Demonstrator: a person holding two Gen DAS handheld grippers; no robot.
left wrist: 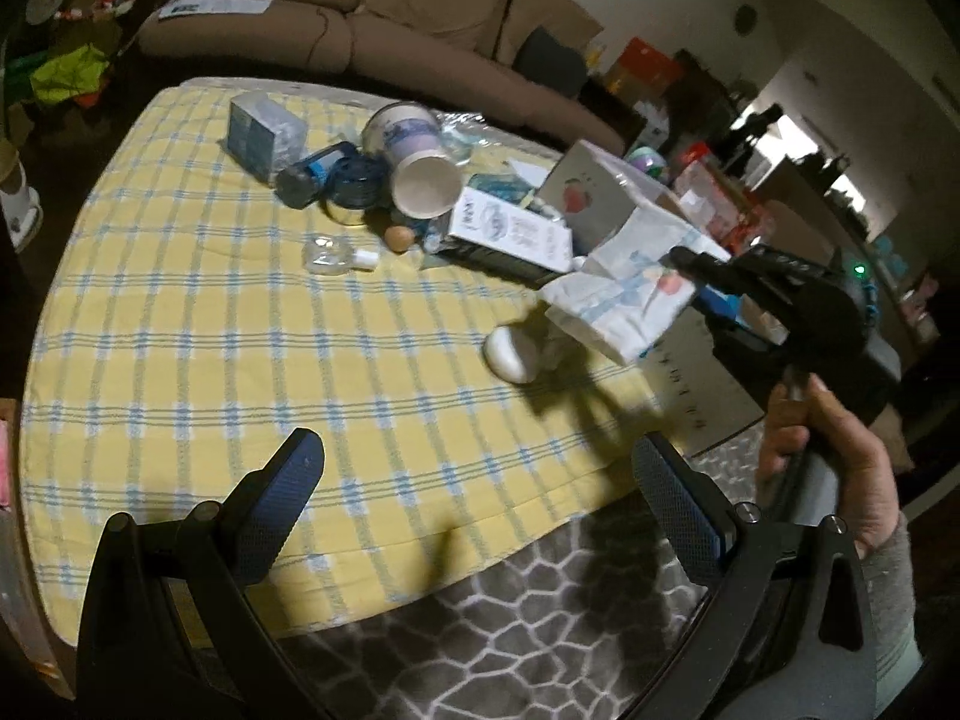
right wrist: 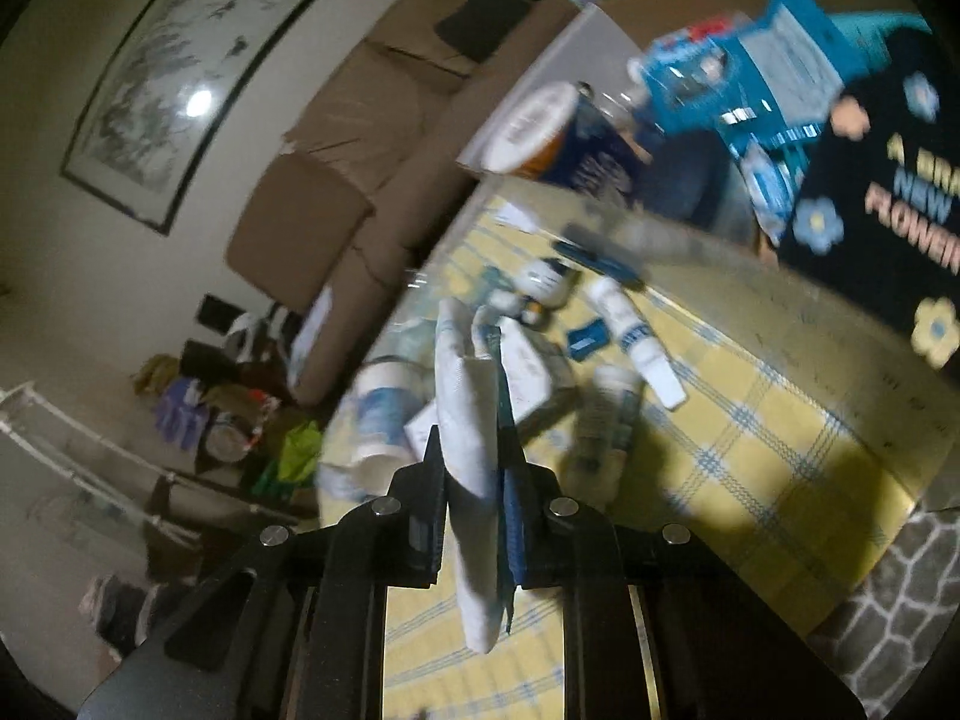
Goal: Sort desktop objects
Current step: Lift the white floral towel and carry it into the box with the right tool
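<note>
A table under a yellow plaid cloth point(left wrist: 240, 360) carries a cluster of small items. Among them are a tipped paper cup point(left wrist: 420, 174), an egg point(left wrist: 399, 237), a small clear bottle point(left wrist: 336, 255), a white carton point(left wrist: 510, 231) and a white oval object point(left wrist: 513, 354). My left gripper point(left wrist: 480, 444) hangs open above the cloth's near edge, holding nothing. A hand point(left wrist: 834, 456) holds my right gripper point(left wrist: 684, 258), shut on a soft white printed packet point(left wrist: 618, 300) lifted above the table's right side. In the right wrist view the packet point(right wrist: 462, 372) is pinched between the right gripper point(right wrist: 471, 420) pads.
A brown sofa point(left wrist: 372, 18) stands behind the table and a patterned grey rug point(left wrist: 540, 630) lies below its near edge. White tubes point(right wrist: 630, 324), a blue can point(right wrist: 564, 138), a blue package point(right wrist: 750, 84) and a black flowered bag point(right wrist: 888, 228) crowd the table's far side.
</note>
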